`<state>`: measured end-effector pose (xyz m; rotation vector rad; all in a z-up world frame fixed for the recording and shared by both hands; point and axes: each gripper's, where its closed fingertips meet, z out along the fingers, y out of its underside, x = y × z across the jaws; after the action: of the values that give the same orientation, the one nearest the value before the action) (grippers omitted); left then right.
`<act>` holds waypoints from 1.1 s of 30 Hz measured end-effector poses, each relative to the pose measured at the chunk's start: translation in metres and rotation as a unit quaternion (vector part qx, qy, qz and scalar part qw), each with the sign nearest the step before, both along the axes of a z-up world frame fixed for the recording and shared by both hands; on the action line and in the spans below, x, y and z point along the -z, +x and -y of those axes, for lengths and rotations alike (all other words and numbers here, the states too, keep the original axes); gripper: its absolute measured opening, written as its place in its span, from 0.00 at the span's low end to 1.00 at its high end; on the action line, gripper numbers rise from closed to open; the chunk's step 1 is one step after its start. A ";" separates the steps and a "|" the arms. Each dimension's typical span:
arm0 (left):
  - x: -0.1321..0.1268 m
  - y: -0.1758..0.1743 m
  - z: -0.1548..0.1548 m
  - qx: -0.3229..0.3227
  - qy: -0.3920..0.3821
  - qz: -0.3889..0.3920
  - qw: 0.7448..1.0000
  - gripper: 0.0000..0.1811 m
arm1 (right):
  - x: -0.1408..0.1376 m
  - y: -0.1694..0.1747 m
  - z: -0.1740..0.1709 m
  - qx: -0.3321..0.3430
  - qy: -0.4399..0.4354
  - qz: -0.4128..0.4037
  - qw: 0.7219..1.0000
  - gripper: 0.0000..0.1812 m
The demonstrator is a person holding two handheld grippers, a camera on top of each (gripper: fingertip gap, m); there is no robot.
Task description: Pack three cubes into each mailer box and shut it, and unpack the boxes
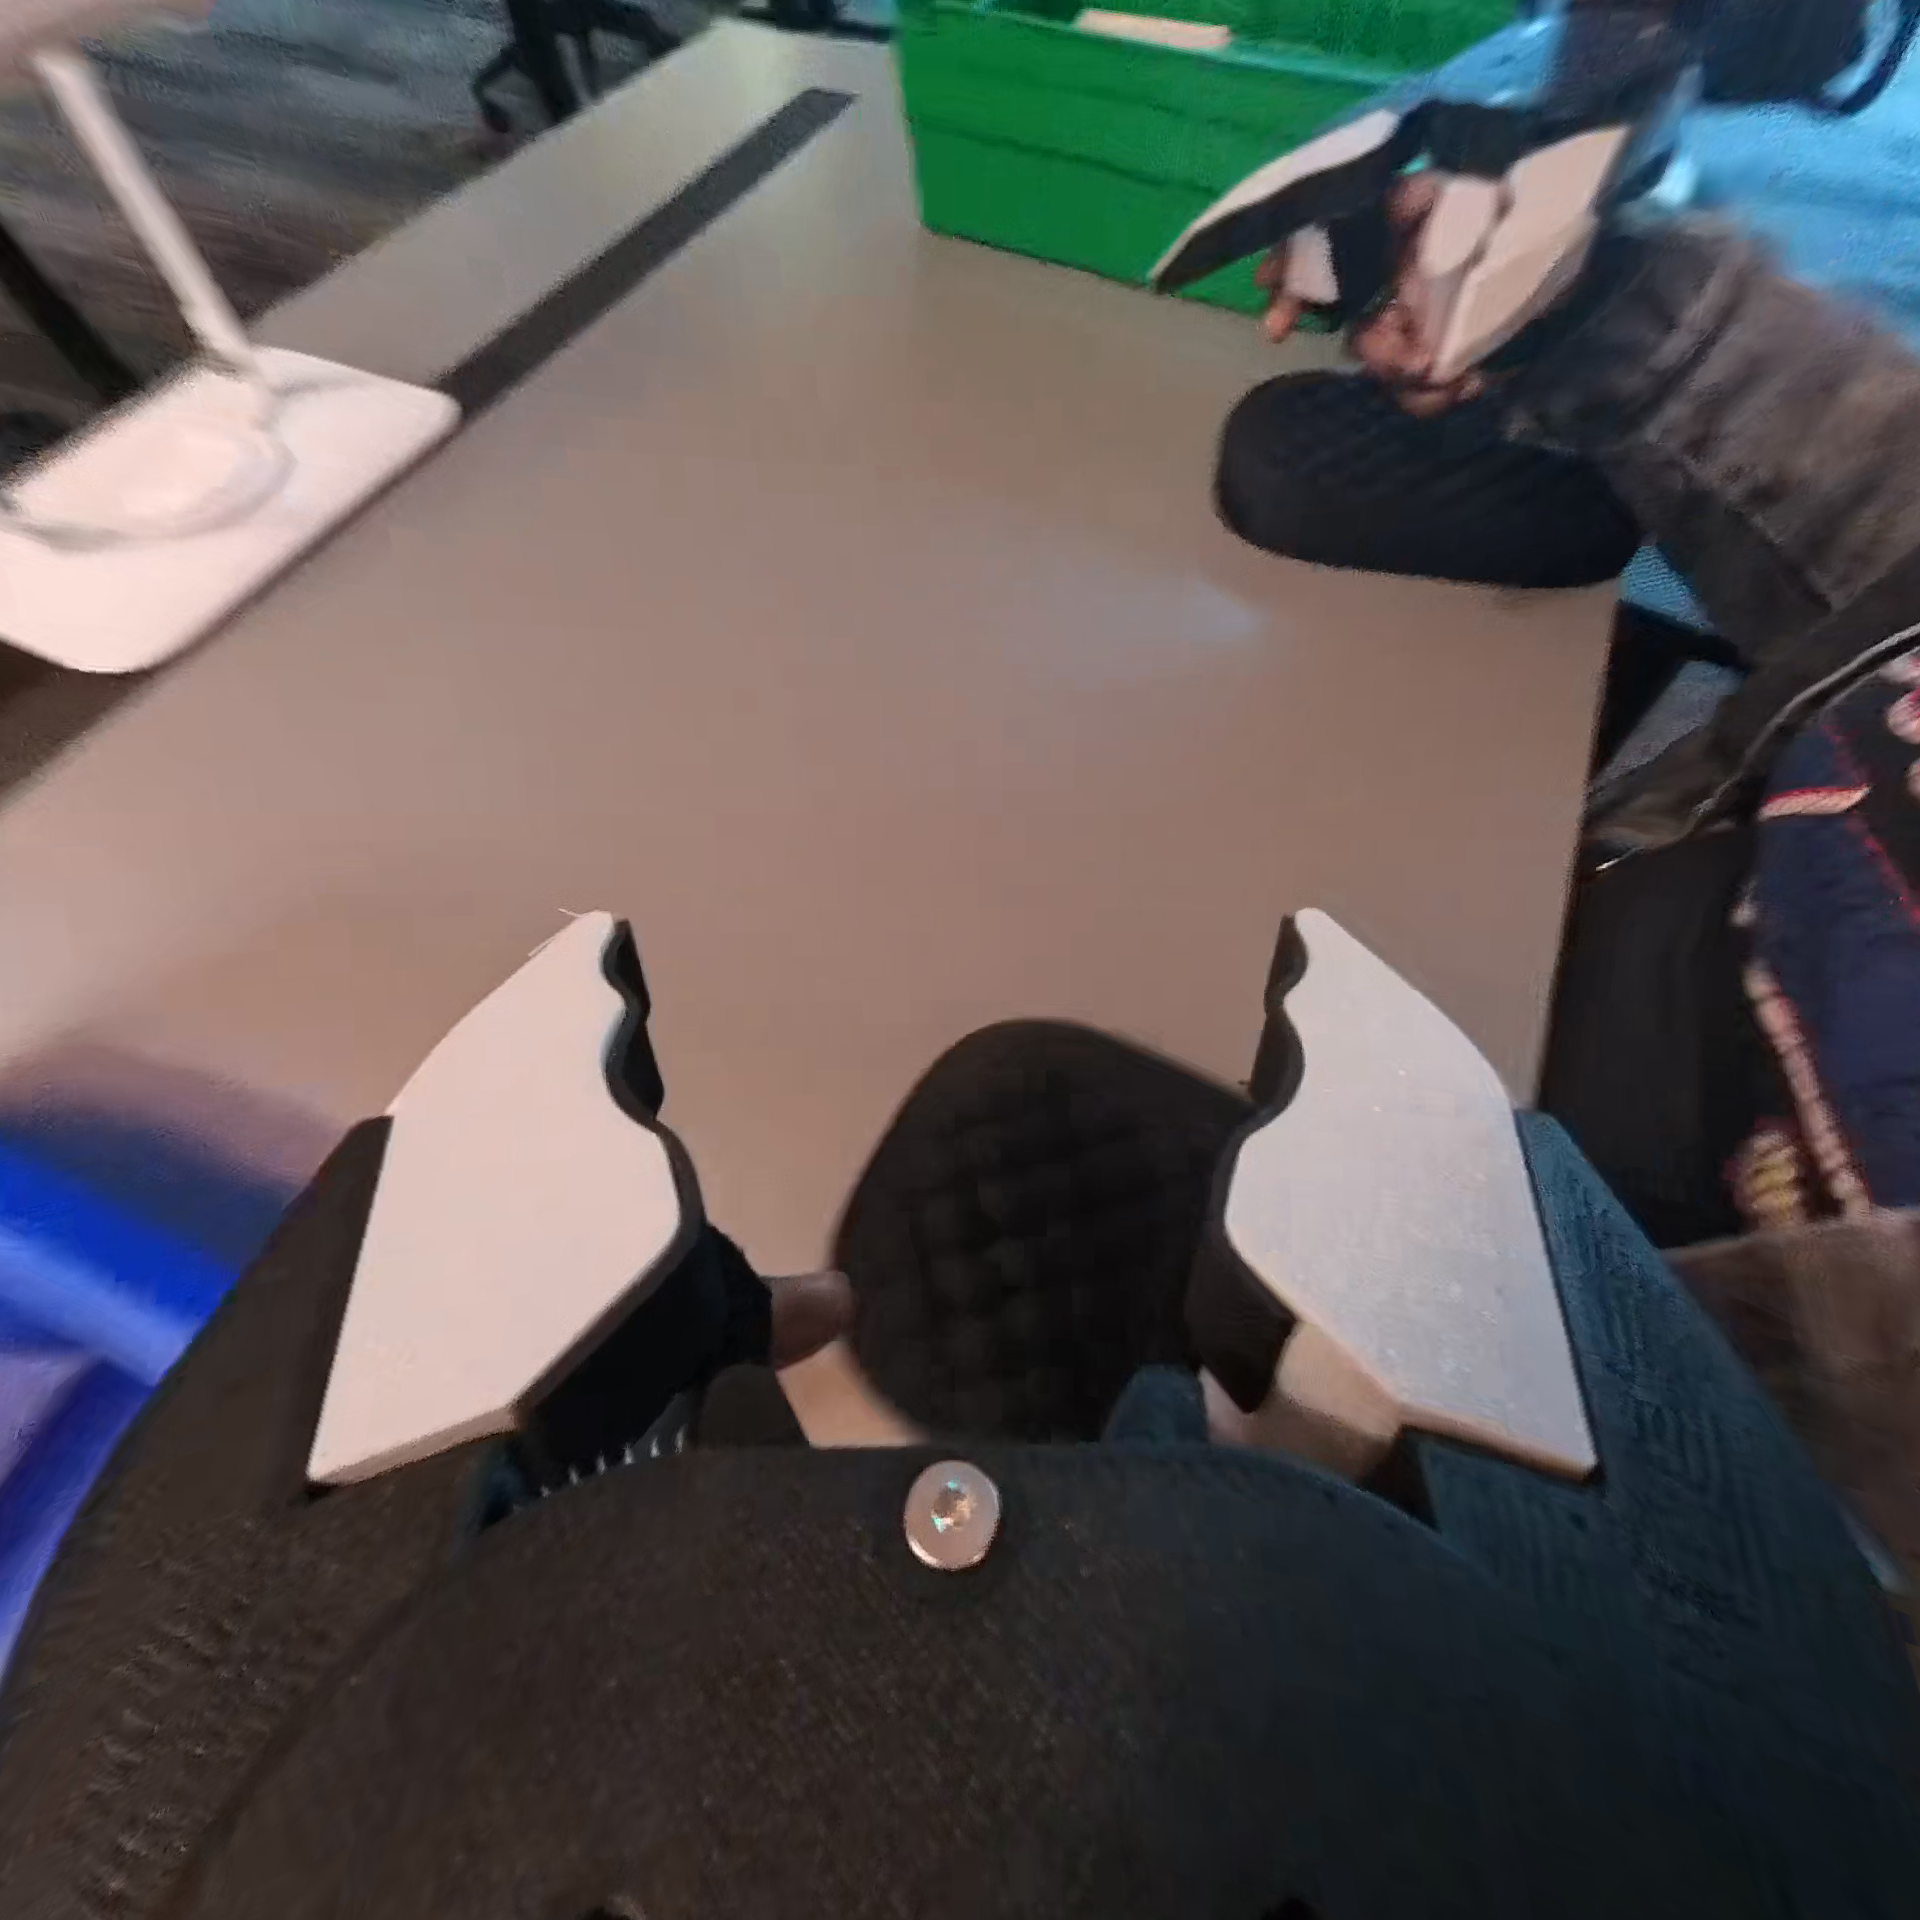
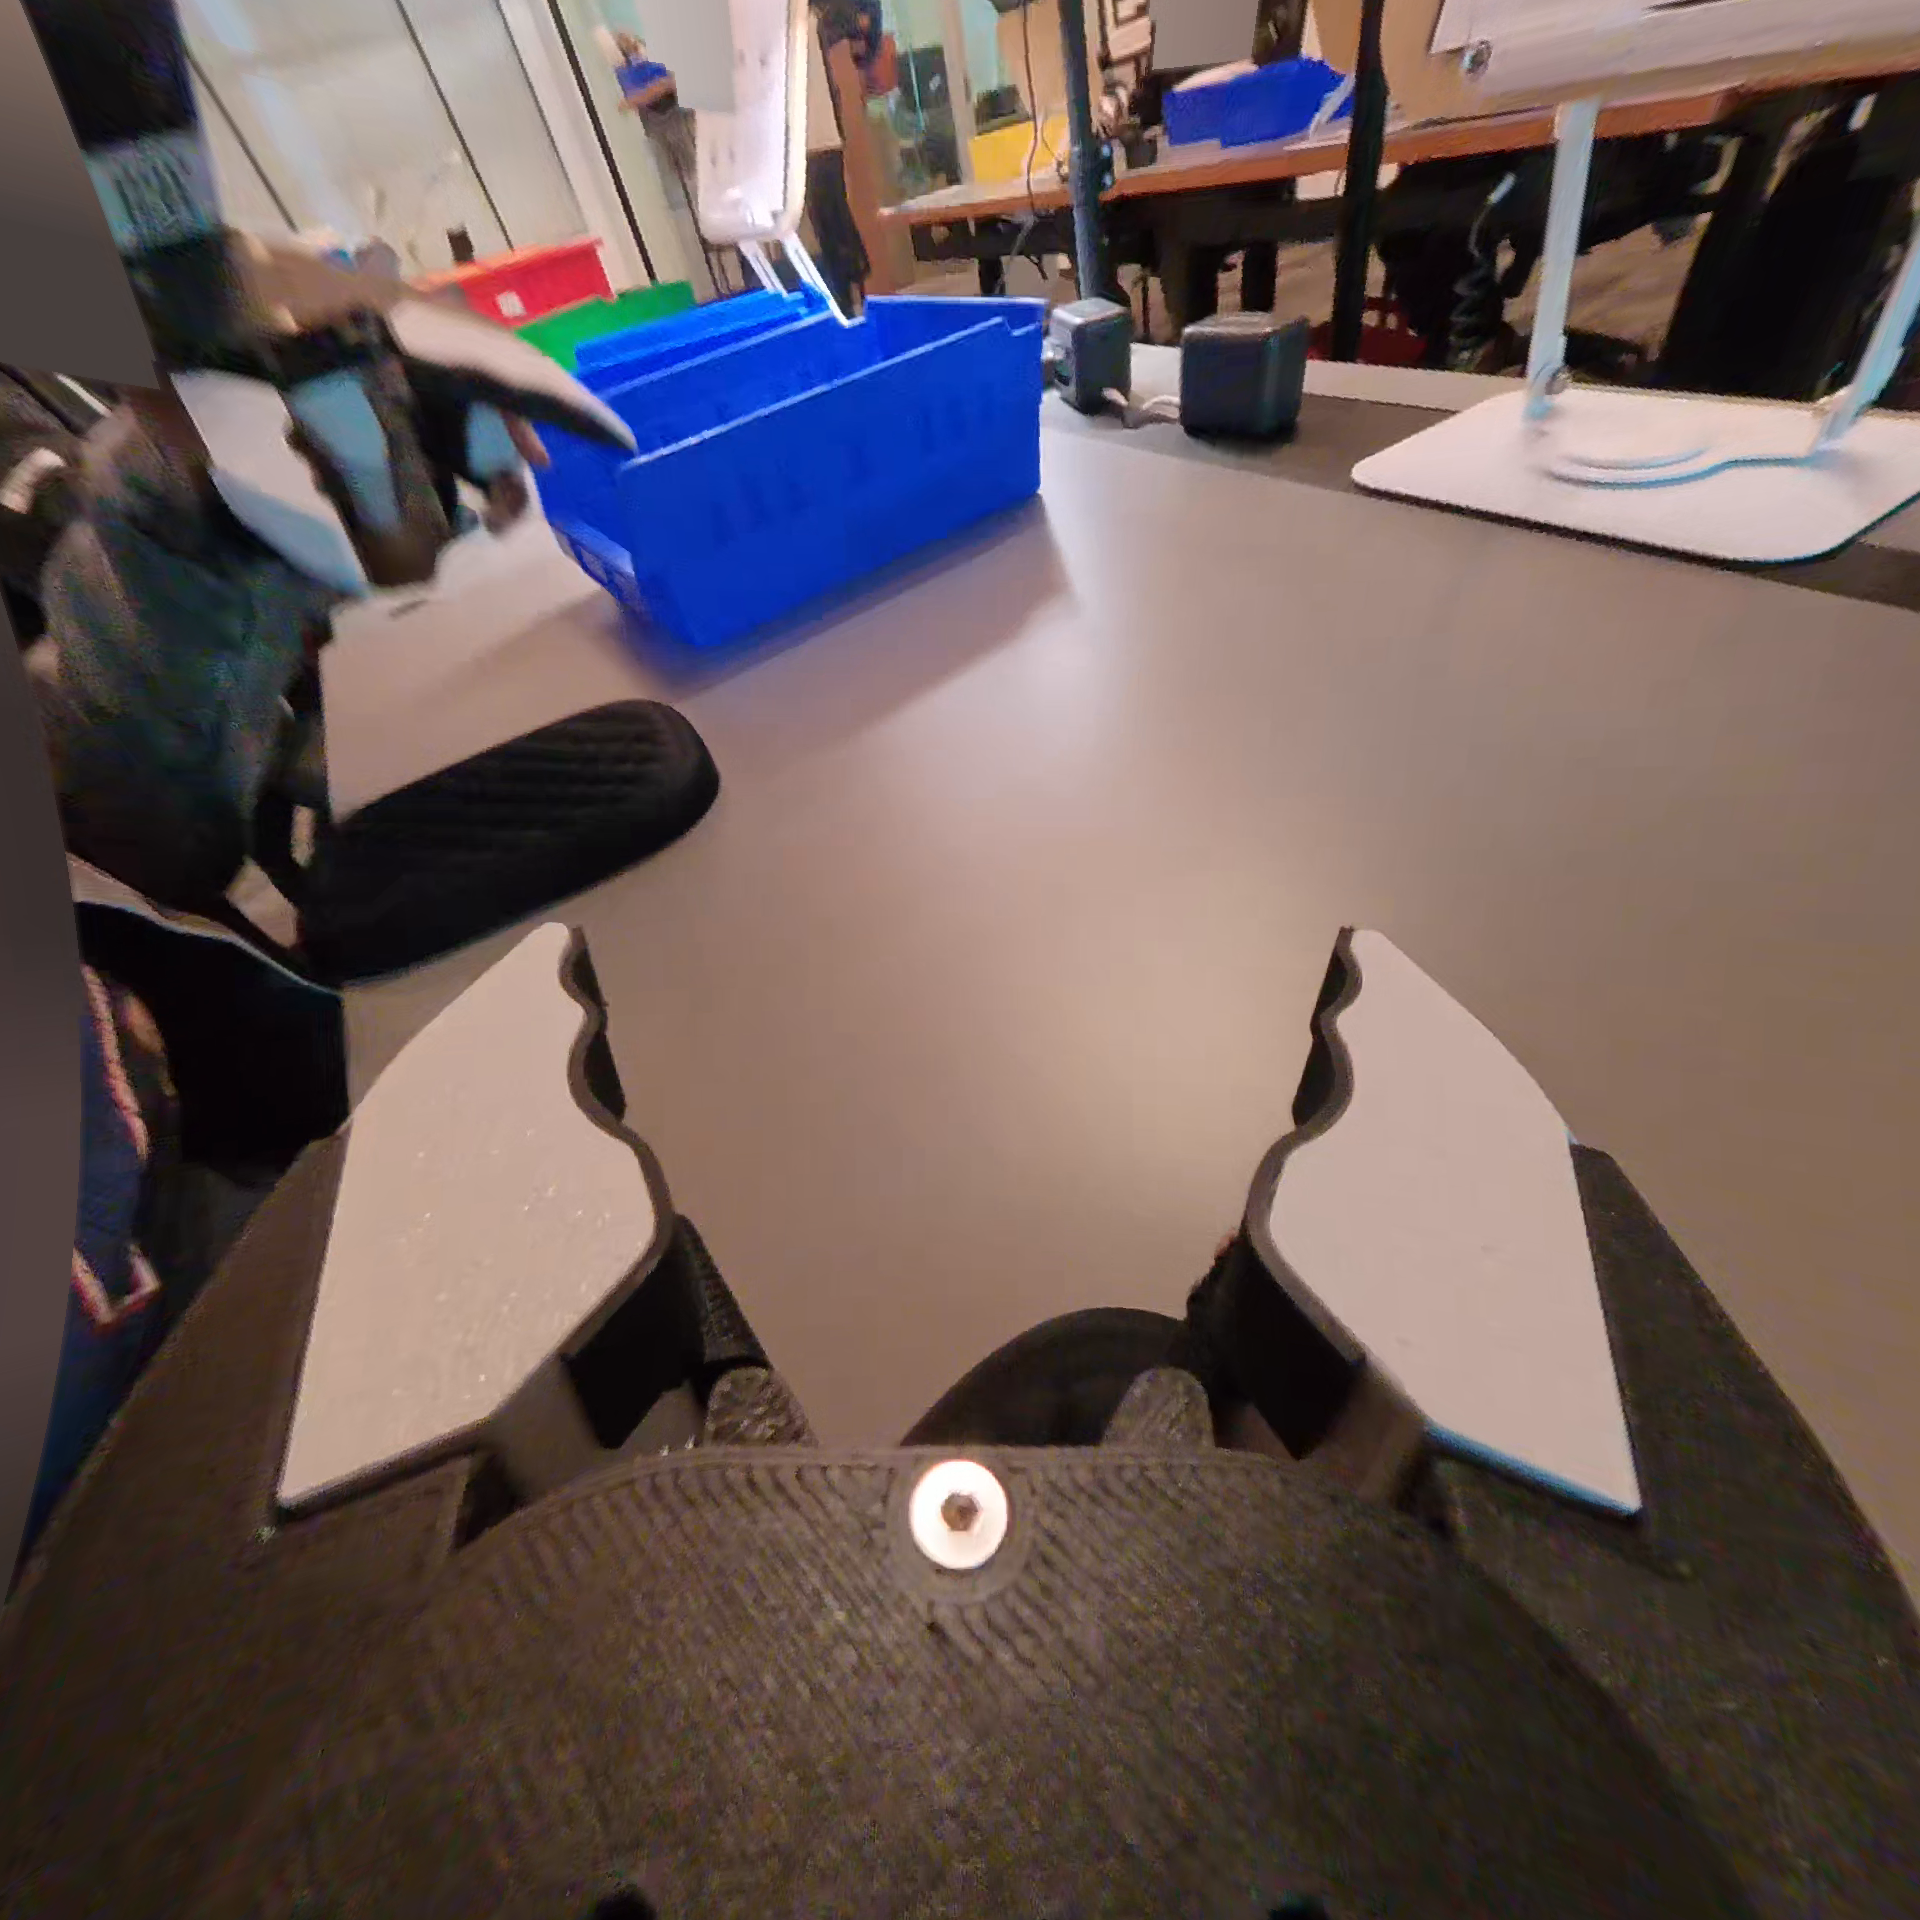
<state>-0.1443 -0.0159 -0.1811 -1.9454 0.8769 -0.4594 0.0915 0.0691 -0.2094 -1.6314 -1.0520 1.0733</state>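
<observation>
Both wrist views low, facing (oppositely); sharing table [image 1: 831,623].

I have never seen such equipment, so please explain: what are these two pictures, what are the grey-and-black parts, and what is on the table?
No robot: a person holds one claw in each hand, each carrying a camera looking along its fingers. One picture is from the left claw, the other from the right claw. Both are open and hold nothing. On the grey table stand a blue bin, a green bin and a white stand base. No mailer boxes or cubes are visible.
</observation>
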 end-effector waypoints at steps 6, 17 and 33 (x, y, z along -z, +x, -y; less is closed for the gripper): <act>-0.013 -0.150 -0.061 -0.025 0.017 -0.227 0.973 0.68 | 0.007 -0.004 0.001 -0.010 -0.003 0.002 1.000 0.70; 0.052 -0.277 -0.154 0.019 -0.150 -0.317 0.936 0.73 | 0.004 0.003 -0.013 0.024 -0.030 -0.025 0.999 0.69; 0.102 -0.300 -0.165 0.060 -0.229 -0.376 0.896 0.73 | 0.009 0.003 -0.019 0.036 -0.051 -0.020 0.998 0.67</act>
<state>-0.4447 0.1492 -0.2827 -2.5696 1.4825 0.0610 0.0946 0.0884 -0.2188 -1.7095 -0.9192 1.1236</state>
